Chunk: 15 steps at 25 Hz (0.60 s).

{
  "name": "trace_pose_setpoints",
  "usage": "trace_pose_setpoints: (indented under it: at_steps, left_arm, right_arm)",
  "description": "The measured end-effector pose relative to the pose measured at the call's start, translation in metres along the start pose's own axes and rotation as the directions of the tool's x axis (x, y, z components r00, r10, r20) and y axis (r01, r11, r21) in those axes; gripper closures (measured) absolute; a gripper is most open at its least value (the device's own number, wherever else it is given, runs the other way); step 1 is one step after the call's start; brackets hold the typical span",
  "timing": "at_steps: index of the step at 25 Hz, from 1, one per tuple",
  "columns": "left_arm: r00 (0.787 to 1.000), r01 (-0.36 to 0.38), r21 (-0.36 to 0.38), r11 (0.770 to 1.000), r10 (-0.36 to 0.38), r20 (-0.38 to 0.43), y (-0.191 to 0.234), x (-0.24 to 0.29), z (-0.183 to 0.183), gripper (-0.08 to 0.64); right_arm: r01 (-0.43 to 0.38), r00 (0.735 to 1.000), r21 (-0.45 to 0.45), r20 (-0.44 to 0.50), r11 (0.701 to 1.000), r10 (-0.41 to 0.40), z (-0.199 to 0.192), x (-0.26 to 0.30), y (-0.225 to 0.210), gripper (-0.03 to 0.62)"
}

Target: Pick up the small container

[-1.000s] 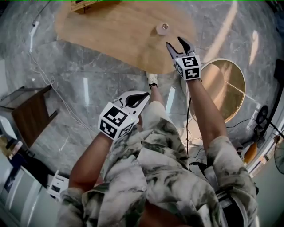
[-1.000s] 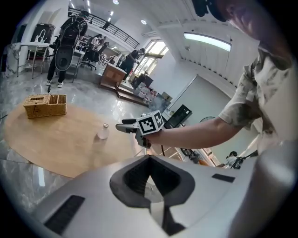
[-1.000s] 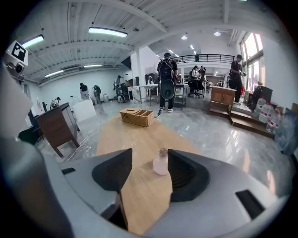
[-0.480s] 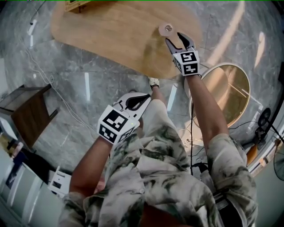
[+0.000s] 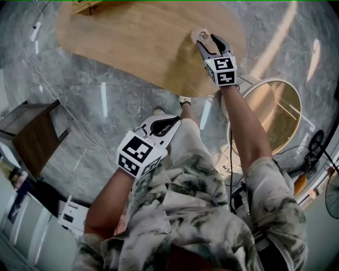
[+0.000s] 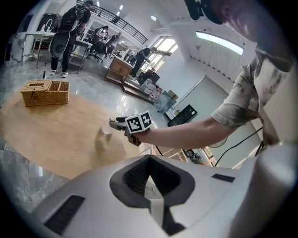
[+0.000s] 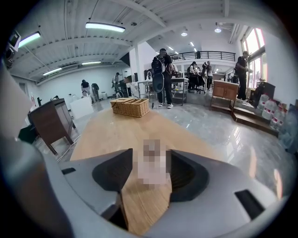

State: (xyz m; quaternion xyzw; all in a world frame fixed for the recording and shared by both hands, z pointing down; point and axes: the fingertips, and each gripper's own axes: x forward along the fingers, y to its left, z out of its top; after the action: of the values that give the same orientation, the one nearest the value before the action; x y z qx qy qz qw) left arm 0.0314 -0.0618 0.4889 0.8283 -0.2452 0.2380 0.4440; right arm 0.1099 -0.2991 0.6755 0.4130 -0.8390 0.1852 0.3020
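A: Where is the small container [image 5: 200,34] right now?

B: Upright on the wooden table [image 5: 127,37], toward its right end in the head view and not far from the rim. The right gripper [image 5: 207,42] is right at it with its claw spread. The right gripper view shows the container [image 7: 153,160] in the gap between the two pads. It is blurred there, and no pad visibly touches it.

A: So what could go wrong from here?

B: Depth, I think. In the left gripper view the container [image 6: 106,131] looks to sit just at the tips, so I cannot tell how far in it is. If the claw closes with only the tips on it, it probably squirts forward or slips out on the lift.

A: And sideways?

B: In the head view it seems to sit by one tip rather than midway. If the close is off-centre, one pad arrives first and shoves or tips it. It looks light, so I doubt it resists. With the rim close by, a shove could send it onto the marble floor [image 5: 106,106].

A: Any help from the other hand?

B: None. The left gripper [image 5: 170,122] hangs well back over the person's lap, its claw pressed together on nothing, so nothing steadies the container. The wicker basket [image 5: 87,5] at the table's far end is well apart and no hazard.
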Motion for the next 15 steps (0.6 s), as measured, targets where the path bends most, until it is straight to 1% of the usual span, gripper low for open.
trace_pose_setpoints:
  at_steps: [8,13,15]
  left_arm:
    - [1.000,-0.008,-0.026,1.000,0.008,0.014,0.012,0.002,0.005,0.538]
    - [1.000,-0.011,-0.036,0.999,0.011,0.007,0.017,0.003,-0.001,0.538]
    - [1.000,-0.014,-0.044,0.999,0.015,0.005,0.020,0.002,-0.004,0.538]
  right_arm:
    - [0.008,1.000,-0.026,0.012,1.000,-0.008,0.002,0.022,0.000,0.368]
    - [0.032,0.999,-0.013,0.026,0.999,-0.032,0.001,0.030,-0.003,0.373]
    - [0.043,0.998,-0.009,0.036,0.999,-0.043,0.002,0.033,-0.005,0.385]
